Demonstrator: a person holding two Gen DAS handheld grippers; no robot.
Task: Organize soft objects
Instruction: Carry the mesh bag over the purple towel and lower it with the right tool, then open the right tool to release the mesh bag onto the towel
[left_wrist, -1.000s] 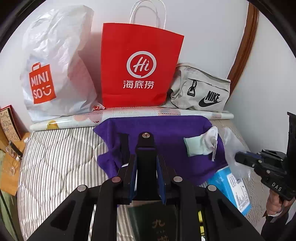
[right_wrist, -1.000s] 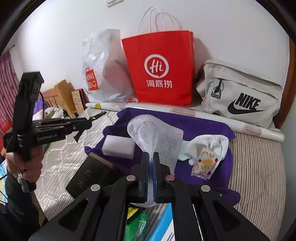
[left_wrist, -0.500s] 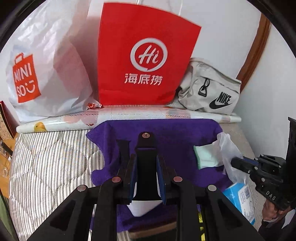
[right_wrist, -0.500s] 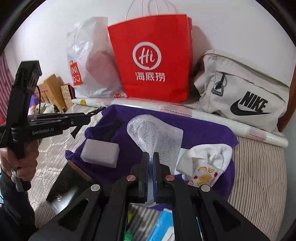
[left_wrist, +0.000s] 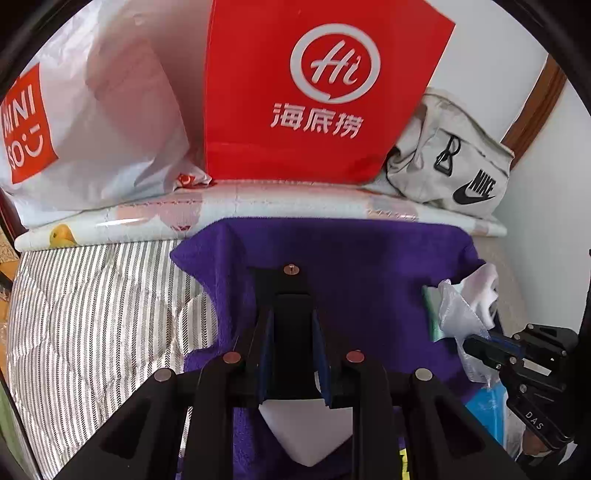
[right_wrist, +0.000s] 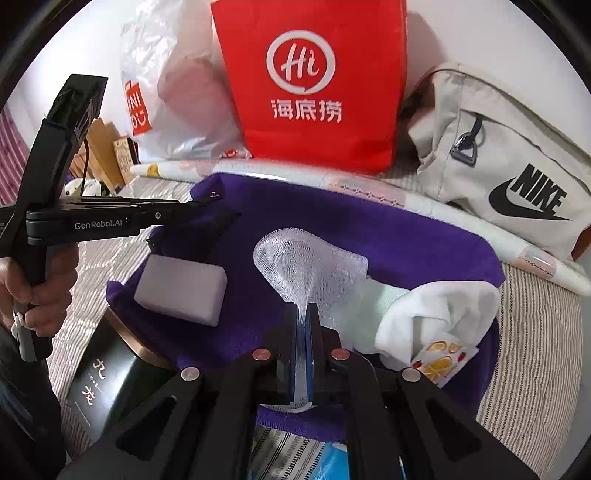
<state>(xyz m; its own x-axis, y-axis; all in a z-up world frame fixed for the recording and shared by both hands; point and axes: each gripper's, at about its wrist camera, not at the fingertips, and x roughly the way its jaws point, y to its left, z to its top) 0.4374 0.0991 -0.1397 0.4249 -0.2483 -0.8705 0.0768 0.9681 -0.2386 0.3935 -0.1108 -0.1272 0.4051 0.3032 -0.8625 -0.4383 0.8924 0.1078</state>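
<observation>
A purple towel (left_wrist: 369, 266) (right_wrist: 388, 236) lies spread on the striped bed. My right gripper (right_wrist: 302, 317) is shut on a white mesh pouch (right_wrist: 310, 262) and holds it above the towel; it also shows in the left wrist view (left_wrist: 480, 341). A white sponge block (right_wrist: 181, 290) lies on the towel's left part, and shows under my left gripper (left_wrist: 306, 432). My left gripper (left_wrist: 291, 291) hovers above the towel with a narrow gap between its pads and nothing in it. A white cloth with a fruit-print tag (right_wrist: 439, 321) lies on the towel's right part.
A red paper bag (left_wrist: 314, 92), a white Miniso plastic bag (left_wrist: 85, 110) and a grey Nike bag (right_wrist: 498, 162) stand along the wall behind a rolled mat (left_wrist: 258, 206). A dark box (right_wrist: 99, 380) and a blue packet (left_wrist: 487, 410) lie at the towel's near edge.
Both grippers have moved forward toward the wall, over the towel. The right one still holds the mesh pouch. The sponge block now lies nearer under the left gripper.
</observation>
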